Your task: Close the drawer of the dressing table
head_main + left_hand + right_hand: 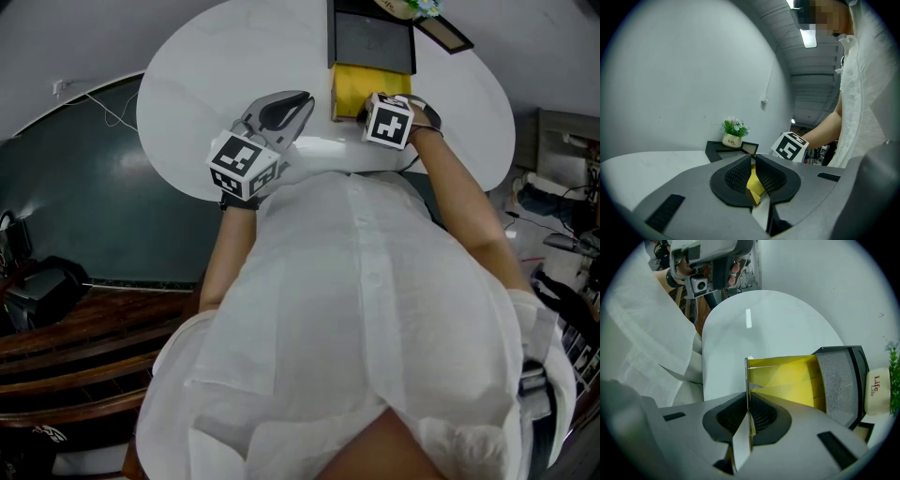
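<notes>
Drawer, yellow and open-topped (787, 380): our right gripper (748, 401) is clenched on its thin front panel from above, one pad inside and one outside. It's pulled out of the dark grey fabric-faced box (839, 380), and most of the yellow interior is exposed.

Our left gripper (753, 176) has its jaws a crack apart and grasps nothing. It lies roughly level beside the drawer's front end, out from the box, and yellow shows through the gap.

We read the step as grip made, push not started. The next move needs a straight push toward the box, keeping the panel square so it doesn't jam.

The long axis runs from the box to us, with the front panel facing us.
</notes>
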{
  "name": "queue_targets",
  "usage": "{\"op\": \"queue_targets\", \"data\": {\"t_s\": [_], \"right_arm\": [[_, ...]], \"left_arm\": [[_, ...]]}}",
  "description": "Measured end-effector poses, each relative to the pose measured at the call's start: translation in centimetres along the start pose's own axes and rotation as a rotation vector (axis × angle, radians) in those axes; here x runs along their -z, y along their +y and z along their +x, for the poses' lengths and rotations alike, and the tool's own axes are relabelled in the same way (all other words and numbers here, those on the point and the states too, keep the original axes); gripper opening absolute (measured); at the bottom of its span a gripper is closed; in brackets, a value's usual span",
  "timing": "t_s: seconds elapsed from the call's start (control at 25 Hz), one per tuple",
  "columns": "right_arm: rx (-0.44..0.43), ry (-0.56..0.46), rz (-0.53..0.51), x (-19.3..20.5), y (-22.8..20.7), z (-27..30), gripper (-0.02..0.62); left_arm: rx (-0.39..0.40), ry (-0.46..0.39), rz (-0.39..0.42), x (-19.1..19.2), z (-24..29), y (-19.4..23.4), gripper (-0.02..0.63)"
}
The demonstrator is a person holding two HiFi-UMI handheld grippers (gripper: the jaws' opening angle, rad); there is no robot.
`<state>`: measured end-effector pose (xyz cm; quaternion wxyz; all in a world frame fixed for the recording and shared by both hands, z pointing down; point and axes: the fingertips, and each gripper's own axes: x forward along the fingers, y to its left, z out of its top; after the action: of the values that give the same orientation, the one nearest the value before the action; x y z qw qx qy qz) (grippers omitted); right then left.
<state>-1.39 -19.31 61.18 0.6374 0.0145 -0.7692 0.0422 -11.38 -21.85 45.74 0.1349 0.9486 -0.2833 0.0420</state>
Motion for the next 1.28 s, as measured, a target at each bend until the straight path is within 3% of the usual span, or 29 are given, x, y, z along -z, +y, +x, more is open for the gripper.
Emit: {"op": "queue_targets", "data": {"t_s": [0.28,1.08,1.28], "right_arm": [[0.025,-0.006,0.003,-0.1,-0.4,0.0,0.026],[0.200,-0.002,0.025,0.1,-4.8,-0.4,0.028],[0.279,0.002,0.004,0.2,-6.3,-0.5,0.092]], "left_arm": [[-0.005,0.001,-0.001,0.0,-0.1,0.0,0.037],[-0.024,0.002,-0.014,0.1,-0.1,0.5,0.037],[-0.027,0.006,-0.017,0.2,0.3,1.0,0.037]]}}
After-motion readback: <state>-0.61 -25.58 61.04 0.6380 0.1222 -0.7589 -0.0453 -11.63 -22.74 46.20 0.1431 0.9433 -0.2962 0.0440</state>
